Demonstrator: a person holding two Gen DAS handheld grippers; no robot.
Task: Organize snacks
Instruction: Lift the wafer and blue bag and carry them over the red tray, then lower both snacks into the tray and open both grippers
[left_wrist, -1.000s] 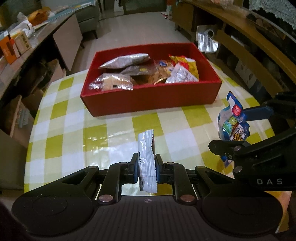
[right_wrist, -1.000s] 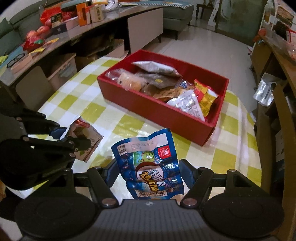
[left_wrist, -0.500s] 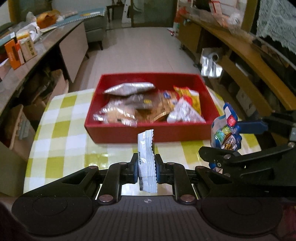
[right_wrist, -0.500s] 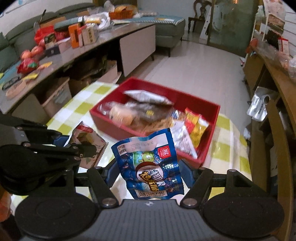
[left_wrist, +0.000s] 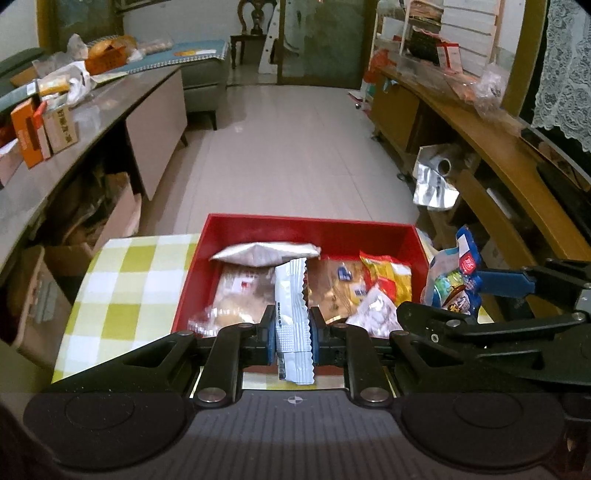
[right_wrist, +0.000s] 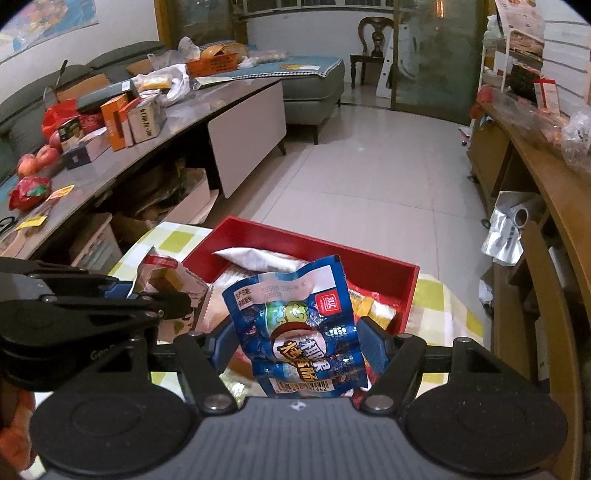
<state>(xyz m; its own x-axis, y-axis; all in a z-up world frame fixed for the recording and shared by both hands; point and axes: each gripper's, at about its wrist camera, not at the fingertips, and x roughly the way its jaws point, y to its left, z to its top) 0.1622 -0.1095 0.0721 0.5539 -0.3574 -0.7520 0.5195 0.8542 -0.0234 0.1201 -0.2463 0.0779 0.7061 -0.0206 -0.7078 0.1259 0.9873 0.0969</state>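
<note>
The table (left_wrist: 122, 280), under a yellow-and-white checked cloth, fills the lower left of the left wrist view. On it sits the red box (left_wrist: 306, 230), long axis running left to right across the frame, holding a silver pouch (left_wrist: 264, 254) at its far side, a clear bun pack (left_wrist: 229, 291), a yellow bag (left_wrist: 389, 275) and other snacks.

The right gripper (right_wrist: 295, 341) has its jaws fairly wide, clamped on the sides of a blue pack (right_wrist: 299, 328). The pack stands upright in the lower middle of the right wrist view, long axis vertical, printed face toward the camera, its torn top edge pointing up in front of the box.

The left gripper (left_wrist: 291, 328) is pinched nearly shut on a thin white packet (left_wrist: 291, 314). That packet also stands on end, long axis vertical, its serrated edge to the right, its top overlapping the box contents in the lower centre of the frame.

A second ago both snacks showed against bare cloth with the box well above them in each frame. Now the box lies low in both views, right behind the two snacks, and much more floor and furniture shows above. Both grips look unchanged.
</note>
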